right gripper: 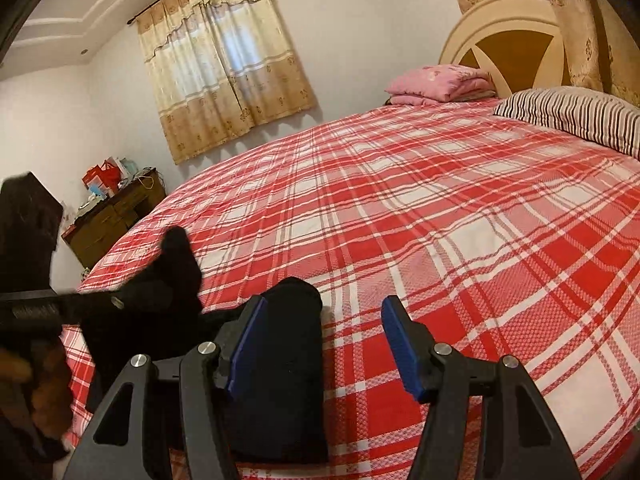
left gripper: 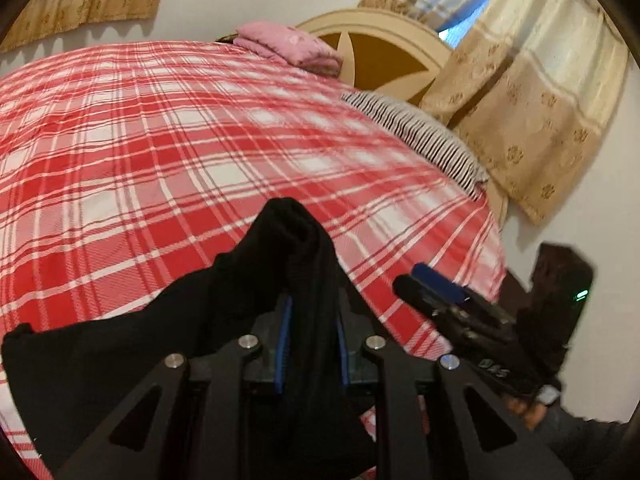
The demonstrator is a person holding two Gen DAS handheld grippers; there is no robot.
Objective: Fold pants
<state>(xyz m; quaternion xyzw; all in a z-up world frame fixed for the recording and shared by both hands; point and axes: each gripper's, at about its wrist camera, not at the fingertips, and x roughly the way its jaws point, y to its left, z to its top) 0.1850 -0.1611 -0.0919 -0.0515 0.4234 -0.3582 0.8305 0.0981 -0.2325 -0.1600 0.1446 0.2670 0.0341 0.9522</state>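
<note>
One pair of black pants (left gripper: 256,320) hung bunched over the near edge of the bed (left gripper: 160,140). My left gripper (left gripper: 310,344) pinched a raised fold. My right gripper (right gripper: 320,344) stood wide, holding nothing, cloth beside its left finger. The pants trailed leftward, so the left was nearer.

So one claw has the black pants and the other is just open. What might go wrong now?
1. Only the left gripper clamps the black pants, bunched between its fingers, so the fabric could slip out or fold crooked.
2. The right gripper is open with cloth lying against only one blue pad; closing now might miss it or catch a wrinkle.
3. The pants hang near the edge of the plaid bedspread and may slide off.
</note>
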